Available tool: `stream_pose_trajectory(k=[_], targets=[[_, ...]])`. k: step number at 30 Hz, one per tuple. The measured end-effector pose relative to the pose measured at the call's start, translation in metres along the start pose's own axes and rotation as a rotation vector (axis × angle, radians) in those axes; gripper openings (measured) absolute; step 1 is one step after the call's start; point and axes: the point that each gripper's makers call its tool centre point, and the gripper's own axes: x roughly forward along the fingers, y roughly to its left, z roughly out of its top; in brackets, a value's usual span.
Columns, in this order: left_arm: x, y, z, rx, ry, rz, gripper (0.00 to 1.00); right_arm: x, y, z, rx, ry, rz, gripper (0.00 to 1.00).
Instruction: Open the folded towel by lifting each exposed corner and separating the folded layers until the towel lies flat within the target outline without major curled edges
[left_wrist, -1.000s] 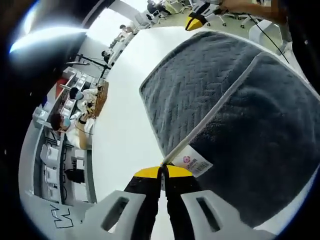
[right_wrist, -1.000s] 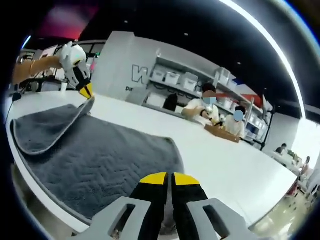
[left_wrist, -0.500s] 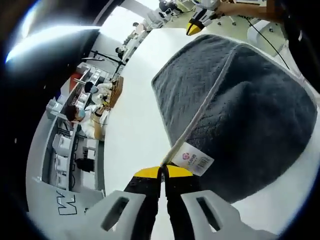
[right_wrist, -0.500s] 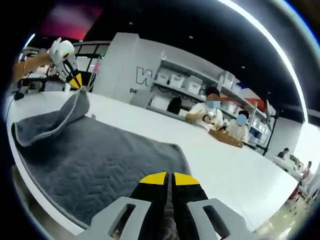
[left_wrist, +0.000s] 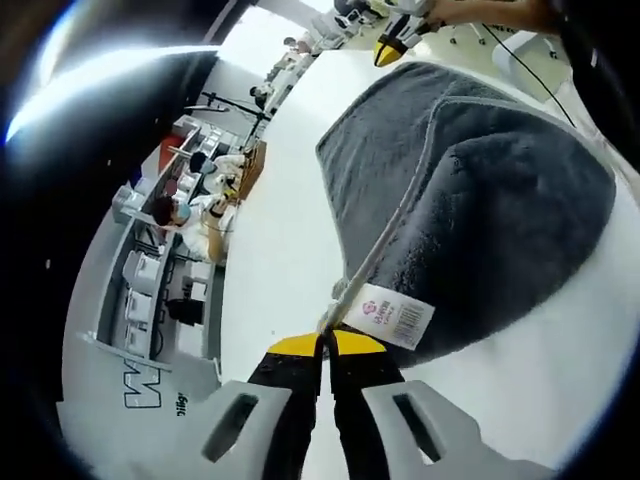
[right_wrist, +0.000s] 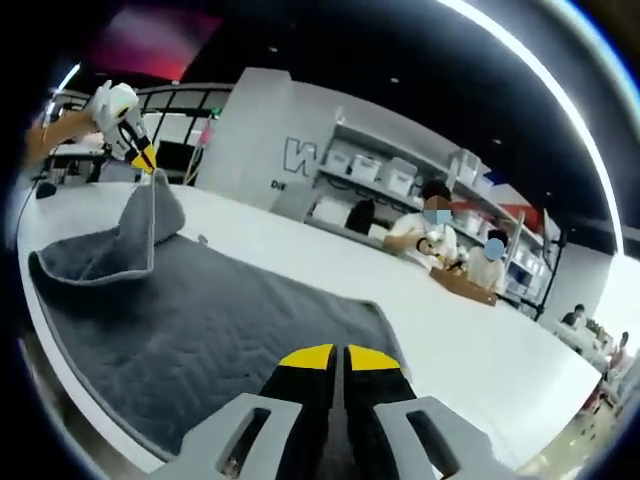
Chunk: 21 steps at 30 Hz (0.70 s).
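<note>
Long white table (right_wrist: 470, 340) ahead of jaws; seated people (right_wrist: 455, 250) beyond; grey wall shelving with white bins (right_wrist: 370, 170); dark ceiling, curved light strip (right_wrist: 540, 90).

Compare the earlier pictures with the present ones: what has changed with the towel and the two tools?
The left tool has lifted its pinched corner of the grey towel higher, so the flap now peaks like a tent. The right tool stays shut at the near towel edge, the towel's white label still hangs by the corner, and the white table is unchanged.

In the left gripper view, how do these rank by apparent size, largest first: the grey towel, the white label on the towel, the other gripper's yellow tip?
1. grey towel
2. white label
3. other gripper's yellow tip, although it is far from the camera, so this may mislead.
</note>
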Motion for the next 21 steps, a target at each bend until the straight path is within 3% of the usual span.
stream_pose_trajectory(k=[9, 14, 21], targets=[[-0.012, -0.015, -0.022, -0.039, 0.016, 0.009, 0.02, 0.01, 0.057, 0.021, 0.116, -0.057, 0.172, 0.01], [-0.016, -0.021, -0.03, -0.054, 0.013, 0.017, 0.02, 0.011, 0.096, 0.036, 0.258, -0.084, 0.28, 0.11], [-0.018, -0.027, -0.038, -0.078, 0.002, 0.022, 0.02, 0.011, 0.145, 0.061, 0.403, -0.128, 0.443, 0.14]])
